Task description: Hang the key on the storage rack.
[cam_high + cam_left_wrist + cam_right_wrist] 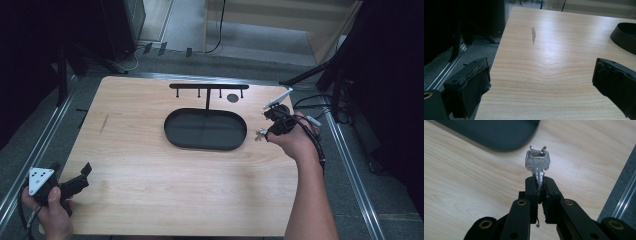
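Key (537, 163) pickup is looking done: the right gripper (539, 185) is pinching its blade just right of the black tray (172, 131), hanging on the hook rack (208, 86) likely remaining. Left gripper (541, 82) is waiting spread wide, well left of the tray.

Soft even daylight, dark surroundings, faint sheen on table (554, 57), mild blur.

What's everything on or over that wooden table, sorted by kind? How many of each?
Black oval tray with a hook rack standing on it: 1
Silver key on a ring, clamped in the right gripper: 1
Hand-held grippers, counting the open left gripper: 2
Total: 4
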Demonstrator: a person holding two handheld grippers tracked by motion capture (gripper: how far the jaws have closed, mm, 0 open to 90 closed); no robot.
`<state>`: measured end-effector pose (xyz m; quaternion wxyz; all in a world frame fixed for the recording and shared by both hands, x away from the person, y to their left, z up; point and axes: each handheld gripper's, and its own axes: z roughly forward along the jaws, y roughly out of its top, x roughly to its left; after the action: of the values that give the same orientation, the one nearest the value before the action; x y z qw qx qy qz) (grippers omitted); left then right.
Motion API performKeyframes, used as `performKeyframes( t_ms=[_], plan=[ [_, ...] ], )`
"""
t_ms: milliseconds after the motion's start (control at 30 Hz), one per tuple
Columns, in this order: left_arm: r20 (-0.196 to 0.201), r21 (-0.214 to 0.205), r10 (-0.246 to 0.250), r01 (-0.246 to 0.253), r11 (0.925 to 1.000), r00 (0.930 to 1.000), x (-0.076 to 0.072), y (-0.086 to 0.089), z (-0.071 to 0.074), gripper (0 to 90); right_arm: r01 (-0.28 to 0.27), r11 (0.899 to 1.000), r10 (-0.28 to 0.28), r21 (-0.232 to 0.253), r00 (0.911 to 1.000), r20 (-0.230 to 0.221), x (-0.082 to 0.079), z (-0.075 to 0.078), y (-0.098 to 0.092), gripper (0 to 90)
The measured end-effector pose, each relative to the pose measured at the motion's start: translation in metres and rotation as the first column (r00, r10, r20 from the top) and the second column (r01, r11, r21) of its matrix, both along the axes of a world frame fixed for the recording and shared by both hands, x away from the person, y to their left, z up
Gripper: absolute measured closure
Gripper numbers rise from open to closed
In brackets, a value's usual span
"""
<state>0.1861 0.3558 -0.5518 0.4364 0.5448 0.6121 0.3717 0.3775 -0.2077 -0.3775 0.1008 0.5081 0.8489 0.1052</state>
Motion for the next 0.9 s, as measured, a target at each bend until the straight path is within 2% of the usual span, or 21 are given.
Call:
performKeyframes(
  t_ms=[200, 300, 533, 633, 800, 900],
  plan=[
    [0.000, -0.002, 0.000, 0.000, 1.0000, 1.0000, 0.000, 0.000, 0.000, 1.7, -0.042, 0.999, 0.042, 0.019, 0.9986, 0.031, 0.009, 0.019, 0.023, 84.4],
    [-0.001, 0.015, 0.000, 0.000, 0.9999, 1.0000, 0.000, -0.002, 0.000, 1.7, -0.061, 0.997, 0.059, 0.040, 0.9973, 0.044, 0.014, 0.027, 0.033, 84.4],
    [-0.002, 0.012, -0.003, 0.003, 0.9999, 1.0000, 0.000, -0.001, 0.000, 1.7, -0.069, 0.997, 0.066, 0.041, 0.9952, 0.071, 0.025, 0.043, 0.049, 84.4],
    [-0.003, 0.013, -0.003, 0.003, 0.9999, 1.0000, 0.000, -0.001, 0.000, 1.7, -0.071, 0.997, 0.069, 0.033, 0.9952, 0.070, 0.030, 0.050, 0.054, 84.4],
    [-0.003, 0.008, -0.004, 0.004, 1.0000, 1.0000, 0.000, -0.001, 0.000, 1.7, -0.098, 0.995, 0.096, 0.020, 0.9913, 0.090, 0.036, 0.061, 0.063, 84.4],
    [0.000, 0.004, -0.004, 0.004, 1.0000, 1.0000, 0.000, -0.001, 0.000, 1.7, -0.114, 0.993, 0.110, 0.033, 0.9886, 0.103, 0.041, 0.064, 0.068, 84.4]
  ],
)
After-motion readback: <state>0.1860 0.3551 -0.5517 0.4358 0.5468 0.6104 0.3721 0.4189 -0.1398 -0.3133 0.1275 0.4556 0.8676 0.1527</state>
